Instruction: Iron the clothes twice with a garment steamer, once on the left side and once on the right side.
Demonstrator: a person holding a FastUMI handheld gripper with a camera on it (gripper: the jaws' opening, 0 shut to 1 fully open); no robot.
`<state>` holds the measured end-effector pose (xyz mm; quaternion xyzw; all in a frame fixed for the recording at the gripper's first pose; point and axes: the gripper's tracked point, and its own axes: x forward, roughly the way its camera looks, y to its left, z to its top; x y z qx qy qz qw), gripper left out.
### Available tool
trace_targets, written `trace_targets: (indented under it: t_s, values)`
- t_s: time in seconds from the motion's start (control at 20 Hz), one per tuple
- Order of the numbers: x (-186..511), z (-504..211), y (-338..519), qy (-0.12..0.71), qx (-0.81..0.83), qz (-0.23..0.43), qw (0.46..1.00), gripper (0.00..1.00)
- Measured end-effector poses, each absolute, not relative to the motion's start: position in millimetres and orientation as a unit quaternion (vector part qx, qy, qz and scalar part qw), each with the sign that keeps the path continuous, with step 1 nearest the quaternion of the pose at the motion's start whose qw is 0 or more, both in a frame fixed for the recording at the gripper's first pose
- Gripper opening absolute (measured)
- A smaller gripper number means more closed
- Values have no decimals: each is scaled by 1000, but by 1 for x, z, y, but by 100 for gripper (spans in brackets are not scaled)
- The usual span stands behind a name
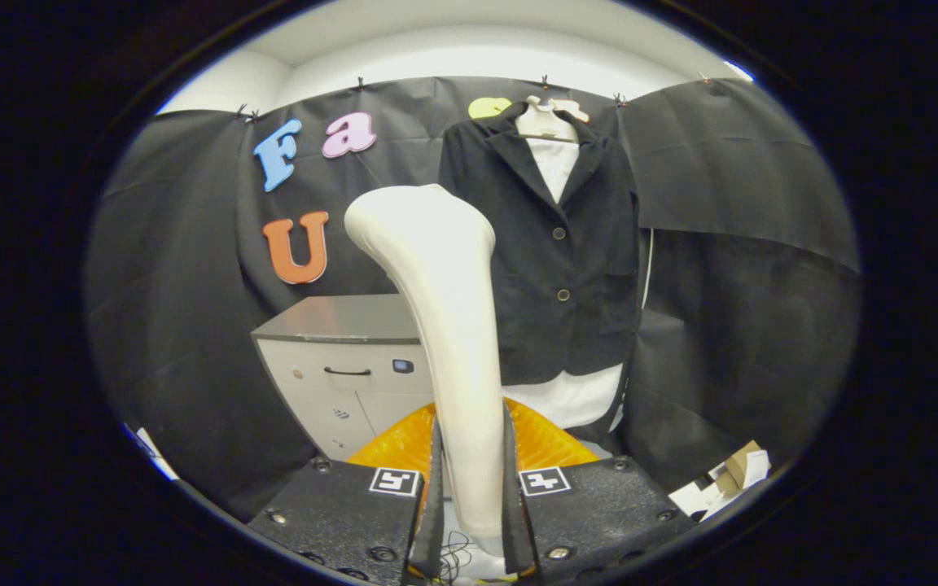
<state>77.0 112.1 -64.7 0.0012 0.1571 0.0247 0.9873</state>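
Two fingers [434, 488] of the gripper [473, 496] were closed against the handle of a white garment steamer [444, 325], one pressing on each side, so the tool had the steamer clamped between them. The steamer stood nearly upright from the fingers, its handle rising and widening into a head that curved over toward the left at the top. A thin cord [453, 557] showed low between the fingers, below the handle.

Beyond the steamer, a dark blazer [567, 268] hung on a pale hanger [546, 122] against the black booth wall [746, 268], with a white shirt [557, 167] under it showing at the collar and below the hem. Two buttons ran down the front. The steamer head overlapped the jacket's left edge as seen from the camera; whether it touched the fabric could not be told.

Left of the jacket and behind the steamer stood a grey cabinet [339, 366] with a drawer handle. An orange ribbed piece [404, 443] sat just ahead of the gripper body. Some cardboard and paper [729, 476] lay low to the right.
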Motion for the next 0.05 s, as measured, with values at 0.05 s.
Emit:
trace_targets:
  t_s: [0.05]
  values:
    - [77, -69, 114, 156, 0, 25, 987, 31]
